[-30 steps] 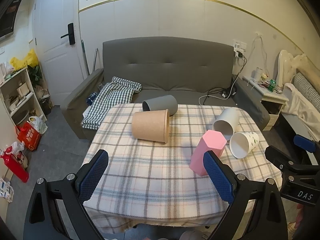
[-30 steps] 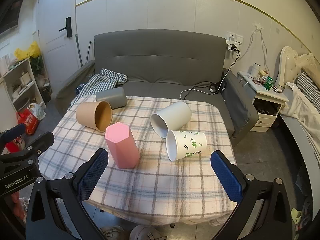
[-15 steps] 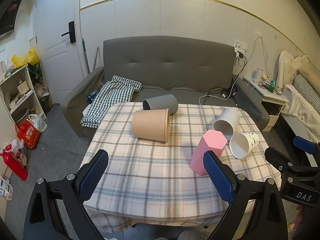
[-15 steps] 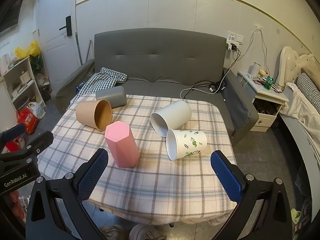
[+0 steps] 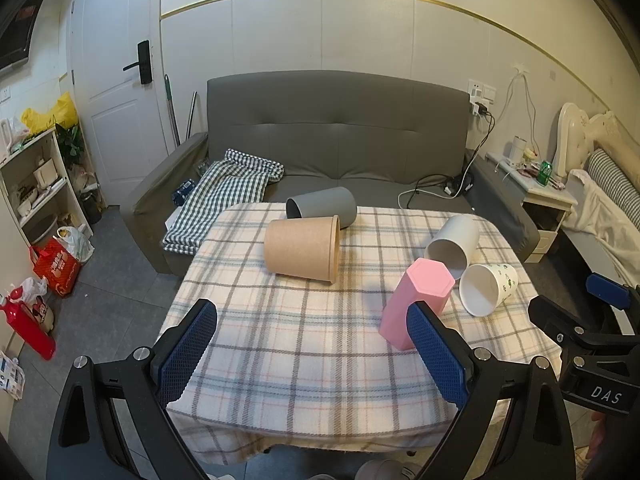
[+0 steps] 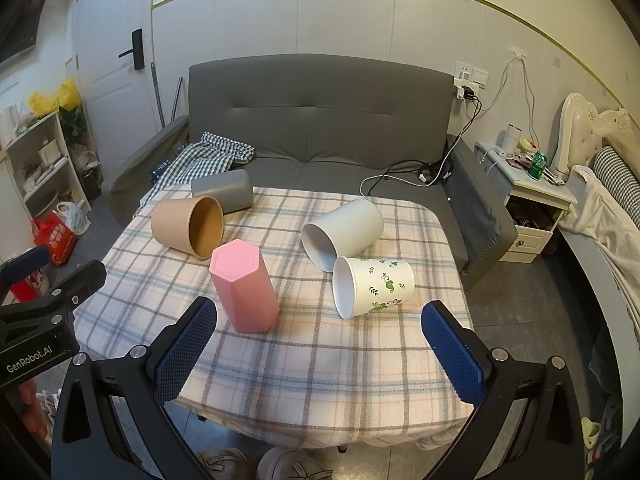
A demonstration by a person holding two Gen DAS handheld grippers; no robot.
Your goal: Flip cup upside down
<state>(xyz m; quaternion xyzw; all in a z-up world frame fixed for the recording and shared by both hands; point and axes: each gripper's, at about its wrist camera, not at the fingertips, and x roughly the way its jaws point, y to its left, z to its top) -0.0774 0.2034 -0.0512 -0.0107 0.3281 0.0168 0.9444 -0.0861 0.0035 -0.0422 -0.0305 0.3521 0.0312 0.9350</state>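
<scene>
Several cups are on a plaid-covered table. A pink hexagonal cup stands upside down. A tan cup, a dark grey cup, a light grey cup and a white leaf-print cup lie on their sides. My left gripper and my right gripper are both open and empty, held above the table's near edge. The right gripper also shows in the left wrist view, and the left in the right wrist view.
A grey sofa stands behind the table with a checked cloth and cables on it. A shelf and bags are at the left. A nightstand and a bed are at the right.
Both grippers have shifted only slightly; the cups have not moved.
</scene>
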